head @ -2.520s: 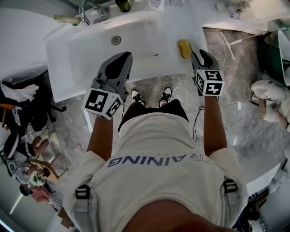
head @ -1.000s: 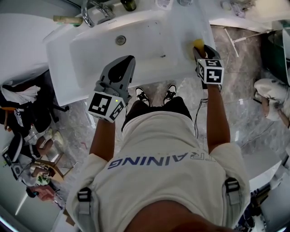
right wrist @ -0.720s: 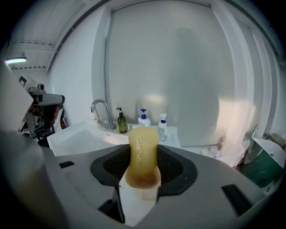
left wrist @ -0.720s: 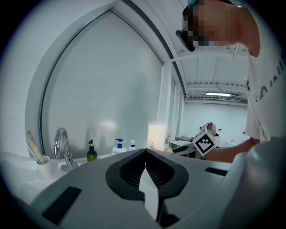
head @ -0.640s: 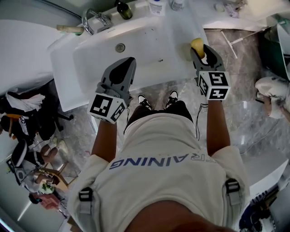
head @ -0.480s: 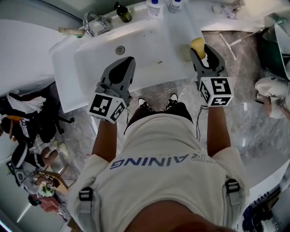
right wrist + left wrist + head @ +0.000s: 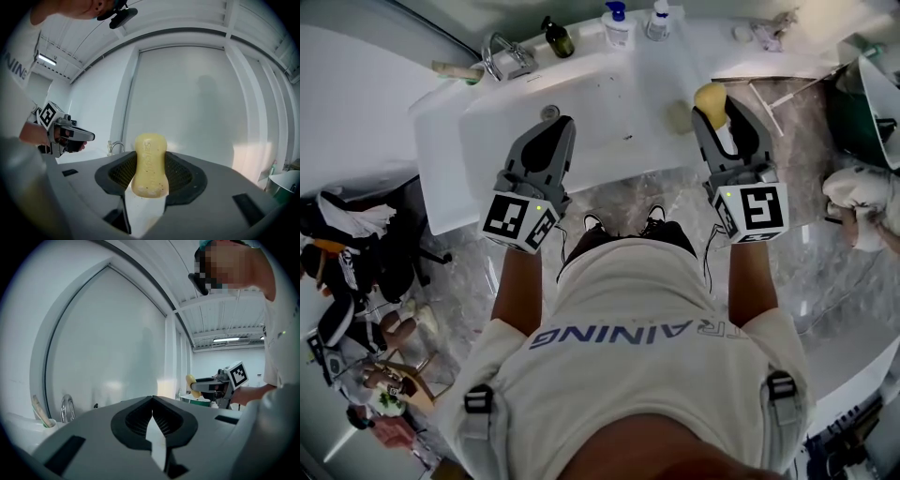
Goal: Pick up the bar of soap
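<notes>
A yellow bar of soap (image 7: 150,164) stands upright between the ribbed pads of my right gripper (image 7: 150,171), which is shut on it. In the head view the bar of soap (image 7: 710,96) shows at the tip of the right gripper (image 7: 714,108), lifted above the right rim of the white sink (image 7: 609,103). My left gripper (image 7: 553,127) hangs over the sink's front edge, shut with nothing in it. In the left gripper view my left gripper (image 7: 152,398) has its jaws closed together, and the soap (image 7: 191,386) is seen far right.
A chrome tap (image 7: 508,56) stands at the sink's back left, with a dark bottle (image 7: 556,37) and two white pump bottles (image 7: 619,26) along the back ledge. A drain (image 7: 548,112) sits in the basin. A green bin (image 7: 862,112) is at the right.
My right gripper closed on the soap at the sink's right rim and has lifted it off the surface. The left gripper has hardly moved.
</notes>
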Motion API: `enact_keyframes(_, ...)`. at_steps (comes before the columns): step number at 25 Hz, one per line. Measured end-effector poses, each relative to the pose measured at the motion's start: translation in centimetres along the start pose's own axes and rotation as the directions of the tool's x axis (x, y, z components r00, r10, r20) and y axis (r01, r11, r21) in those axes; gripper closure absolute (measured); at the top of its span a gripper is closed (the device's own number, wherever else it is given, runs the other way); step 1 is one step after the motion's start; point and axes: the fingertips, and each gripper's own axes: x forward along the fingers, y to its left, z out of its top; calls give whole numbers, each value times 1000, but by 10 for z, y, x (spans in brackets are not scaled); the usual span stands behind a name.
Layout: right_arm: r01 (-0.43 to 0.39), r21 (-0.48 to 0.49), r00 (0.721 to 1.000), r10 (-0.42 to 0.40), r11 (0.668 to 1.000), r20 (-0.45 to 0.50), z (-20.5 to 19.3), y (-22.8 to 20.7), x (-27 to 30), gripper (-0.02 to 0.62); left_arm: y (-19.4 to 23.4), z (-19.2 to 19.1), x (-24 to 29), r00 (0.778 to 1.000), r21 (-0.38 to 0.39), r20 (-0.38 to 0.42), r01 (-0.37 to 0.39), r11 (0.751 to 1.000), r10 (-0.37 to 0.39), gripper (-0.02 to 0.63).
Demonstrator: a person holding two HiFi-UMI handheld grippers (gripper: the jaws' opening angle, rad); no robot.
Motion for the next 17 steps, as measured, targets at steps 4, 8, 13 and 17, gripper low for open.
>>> enact_keyframes(4,1,-12,1000,-1,1000,6,4,2,-5,399,-2,2,-5,1000,3,6,-5,1000,5,597)
enact_keyframes(8,-4,-15,1000,4,1000,3,3,4,-6,399,-3,3,-9,1000,4,8,-12,1000,12,597)
enact_keyframes(13,-4,-17,1000,4,1000,1,3,6,-6,399,-2,4,-13,1000,9,8,-16,1000,16,597)
enact_keyframes(17,-5,-20,1000,5,1000,-5,3,7,-5,399,-1,6,-15,1000,11,8,-17,1000,17,597)
